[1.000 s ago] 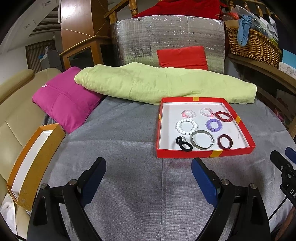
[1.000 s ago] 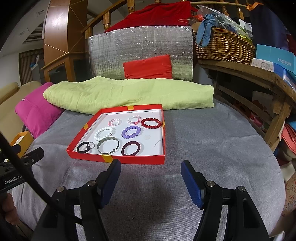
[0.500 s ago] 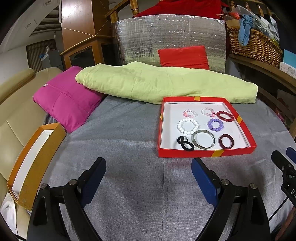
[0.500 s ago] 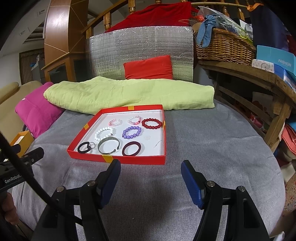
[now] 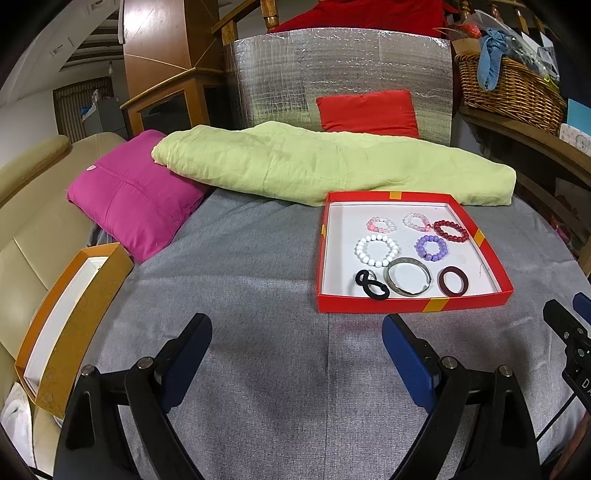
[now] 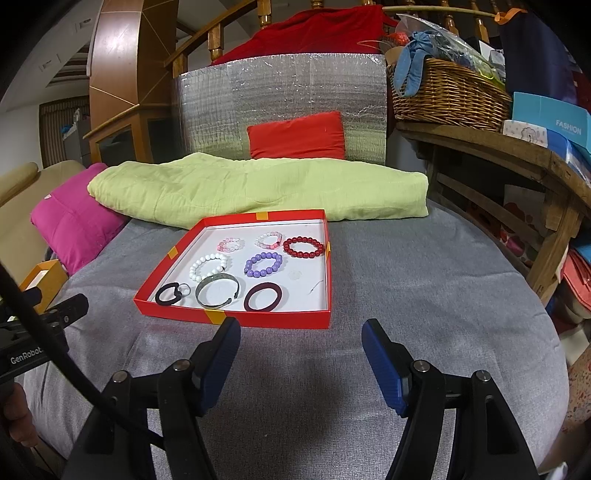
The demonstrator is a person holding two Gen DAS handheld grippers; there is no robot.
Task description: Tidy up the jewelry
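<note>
almost nothing has moved since the earlier frames. both the left gripper [image 5: 295, 354] and right gripper [image 6: 301, 356] hover spread wide and empty before the red tray [image 6: 236, 318], where eight bracelets [image 6: 264, 264] lie in rows. sorting could be starting or finished.

A grey cloth [image 6: 424, 295] covers the work surface. At 12 o'clock a green quilt [image 6: 258, 192] lies folded across its far edge, with a red cushion [image 6: 297, 136] behind it propped against a silver foil panel [image 6: 280, 92]. A red fabric [image 6: 314, 35] is heaped behind the panel, under a wooden stair rail [image 6: 214, 33]. At 10 o'clock a pink pillow [image 5: 129, 199] rests beside a beige sofa [image 5: 33, 206]; a wooden cabinet [image 5: 162, 88] stands beyond. At 2 o'clock a wooden shelf [image 6: 517, 162] carries a wicker basket [image 6: 450, 96] stuffed with cloth and a blue box [image 6: 550, 118]. The far left wall [image 5: 26, 114] is white.
</note>
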